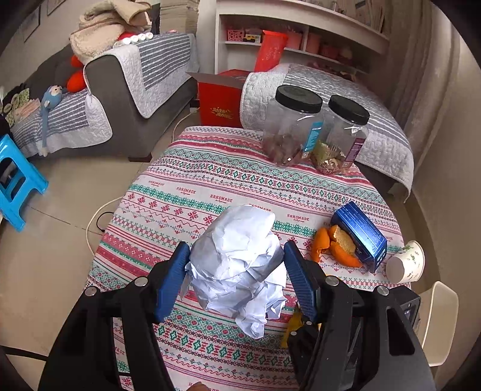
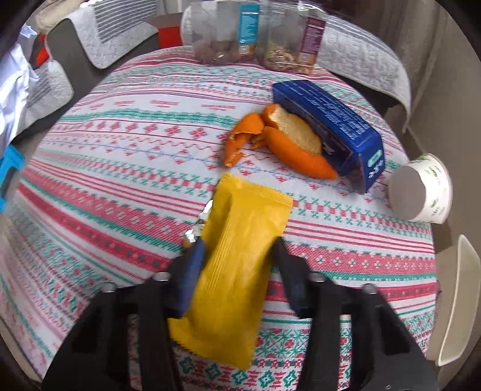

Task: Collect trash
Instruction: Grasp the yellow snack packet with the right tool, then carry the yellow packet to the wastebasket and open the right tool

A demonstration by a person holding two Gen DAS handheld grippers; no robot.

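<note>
The left gripper clamps a crumpled paper wad and holds it clear above the table, ready to carry off. The right gripper is narrowed on a yellow wrapper lying near on the cloth. Orange peel, a blue box and a cup wait far right.

Jar lids beyond frame edge

Two clear jars with black lids stood side by side at the far edge of the tabletop, on a patterned cloth. Beyond: grey sofa, red box, blue stool, white shelf unit.
</note>
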